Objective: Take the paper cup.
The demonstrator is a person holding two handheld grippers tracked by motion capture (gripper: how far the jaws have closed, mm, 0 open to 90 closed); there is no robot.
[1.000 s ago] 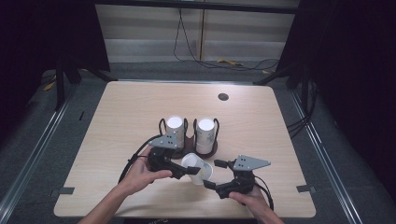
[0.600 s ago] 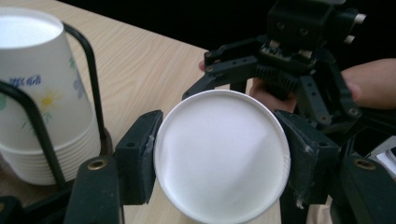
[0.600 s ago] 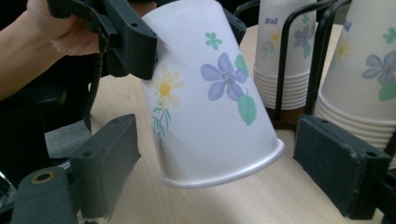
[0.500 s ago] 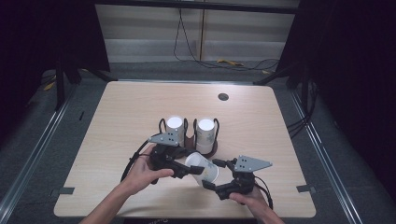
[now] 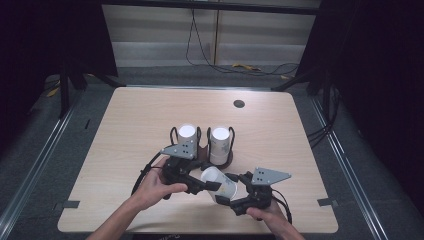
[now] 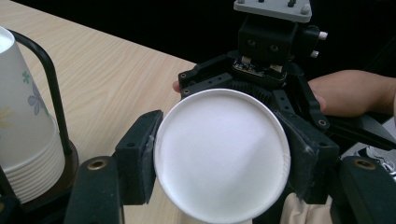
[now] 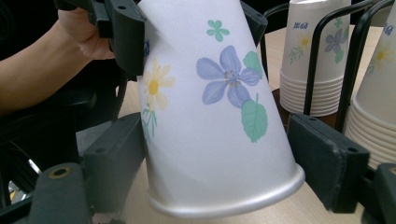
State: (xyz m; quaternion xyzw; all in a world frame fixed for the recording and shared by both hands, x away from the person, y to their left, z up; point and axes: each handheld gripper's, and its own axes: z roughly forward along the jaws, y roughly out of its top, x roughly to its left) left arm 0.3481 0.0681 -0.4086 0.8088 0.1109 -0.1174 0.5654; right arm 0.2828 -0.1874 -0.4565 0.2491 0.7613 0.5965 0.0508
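Our left tongs (image 5: 200, 186) pinch the paper cup (image 5: 220, 184) near its base, above the table (image 5: 125, 125). Our right tongs (image 5: 226, 200), just closing, bracket its rim without a clear squeeze. It looks light and crushable; we should grip gently by the stiffer rim.

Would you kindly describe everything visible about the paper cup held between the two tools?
The white paper cup with printed flowers looks like thin paper: a rolled rim, a flat white base, and purple, yellow and green flowers on its wall. It lies tilted above the wooden table. The left tool is shut on its narrow base end. The right tool has just been closing around the rim end; its left pad touches the wall, the right pad sits beside the rim.
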